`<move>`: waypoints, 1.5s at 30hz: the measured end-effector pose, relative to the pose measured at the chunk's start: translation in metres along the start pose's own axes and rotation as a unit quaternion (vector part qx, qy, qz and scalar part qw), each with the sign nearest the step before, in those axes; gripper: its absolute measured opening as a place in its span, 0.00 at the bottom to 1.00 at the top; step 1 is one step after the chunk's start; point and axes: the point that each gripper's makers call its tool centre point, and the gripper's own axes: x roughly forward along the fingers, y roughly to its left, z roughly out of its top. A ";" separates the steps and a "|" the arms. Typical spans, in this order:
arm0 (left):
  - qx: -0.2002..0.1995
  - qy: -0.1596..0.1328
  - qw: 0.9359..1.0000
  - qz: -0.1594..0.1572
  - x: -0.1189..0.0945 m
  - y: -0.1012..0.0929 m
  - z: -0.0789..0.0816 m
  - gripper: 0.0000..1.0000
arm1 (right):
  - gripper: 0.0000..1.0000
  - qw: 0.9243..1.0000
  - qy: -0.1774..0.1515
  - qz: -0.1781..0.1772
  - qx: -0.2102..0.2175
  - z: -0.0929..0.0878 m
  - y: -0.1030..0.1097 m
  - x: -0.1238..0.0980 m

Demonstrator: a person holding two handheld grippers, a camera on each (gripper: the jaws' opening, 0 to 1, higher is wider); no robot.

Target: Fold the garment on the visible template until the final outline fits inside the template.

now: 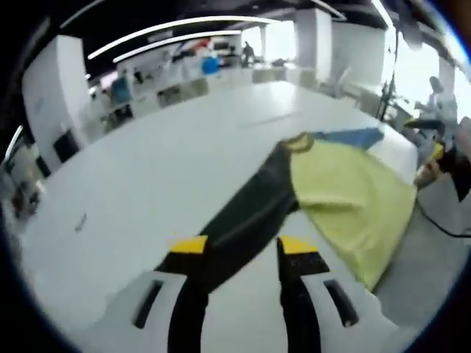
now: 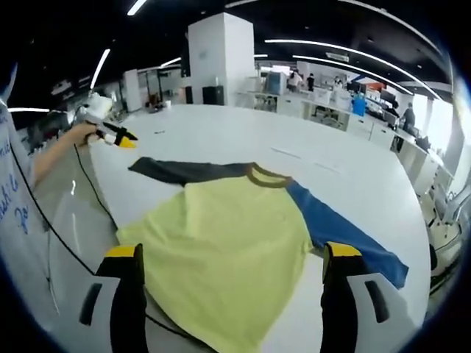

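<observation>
White bench (image 2: 221, 140) runs wide through an open-plan office w/ strip lights overhead and desks along the far wall.

Garment (image 2: 228, 235) lies spread flat on the bench: yellow-green body, olive collar (image 2: 268, 175), one dark sleeve (image 2: 184, 171), one blue sleeve (image 2: 346, 235). In right gripper view the hem is near, collar far, dark sleeve stretched out to the left, blue sleeve angled to the right toward the bench edge. No template outline can be made out on the bench in either view.

In left gripper view the same garment (image 1: 346, 198) sits to the right; its dark sleeve (image 1: 243, 220) runs down toward the camera and passes between the jaws of the left tool (image 1: 243, 245). Jaws stand apart w/ the sleeve cloth in the gap; can't tell if they touch it, looks released. Blue sleeve (image 1: 353, 137) shows at the far side.

Right tool (image 2: 232, 252) hangs over the near hem, yellow-tipped jaws spread wide on either side of the body, gripping nothing.

Left tool (image 2: 110, 136) also shows in right gripper view at far left, held by a hand (image 2: 82, 132), just beyond the dark sleeve's end. A black cable (image 2: 88, 198) trails from it along the bench's left edge. People (image 2: 408, 118) stand far back by the desks.
</observation>
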 end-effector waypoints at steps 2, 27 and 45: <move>0.013 -0.016 1.000 -0.016 -0.003 -0.017 0.011 0.47 | 1.00 1.000 -0.001 -0.001 0.001 -0.001 -0.001 -0.003; 0.063 -0.077 0.990 -0.098 -0.028 -0.138 0.056 0.92 | 1.00 1.000 -0.010 -0.027 -0.003 -0.018 -0.043 -0.041; 0.068 -0.102 0.986 -0.113 -0.038 -0.183 0.078 0.99 | 0.96 0.997 -0.023 -0.071 0.033 -0.043 -0.125 -0.066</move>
